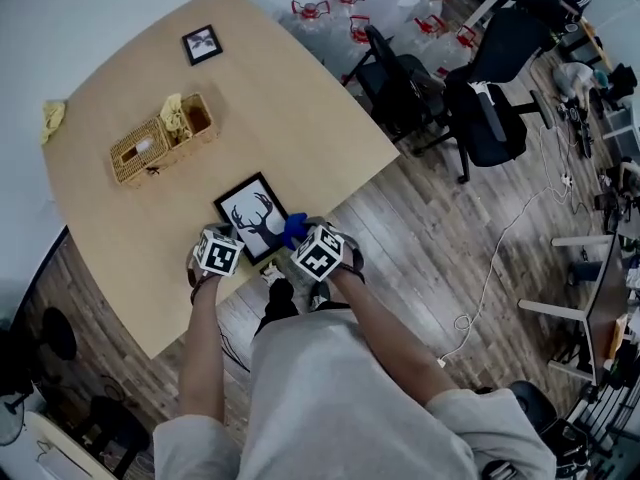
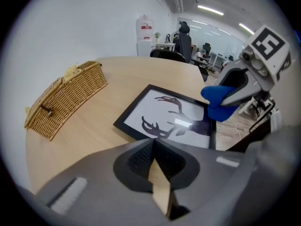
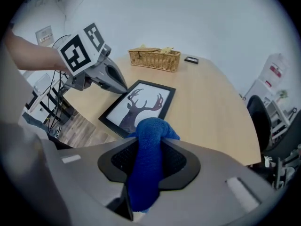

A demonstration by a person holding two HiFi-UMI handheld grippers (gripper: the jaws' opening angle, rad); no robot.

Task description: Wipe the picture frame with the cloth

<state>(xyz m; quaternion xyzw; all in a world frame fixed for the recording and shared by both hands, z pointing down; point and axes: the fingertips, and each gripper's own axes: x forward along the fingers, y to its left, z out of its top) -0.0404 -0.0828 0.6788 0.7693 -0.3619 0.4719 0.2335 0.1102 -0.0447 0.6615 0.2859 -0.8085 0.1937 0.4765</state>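
Note:
A black picture frame with a deer silhouette lies flat near the table's front edge, also seen as the frame and the frame. My right gripper is shut on a blue cloth, which bulges out past the tips. The cloth hangs over the frame's right end; I cannot tell whether it touches the glass. My left gripper is shut with nothing in it, its tips at the frame's near left edge. In its own view, the left gripper has the frame just ahead.
A wicker basket stands mid-table, a small framed picture lies at the far side, and a yellow cloth sits at the left edge. Black office chairs stand on the wooden floor to the right of the table.

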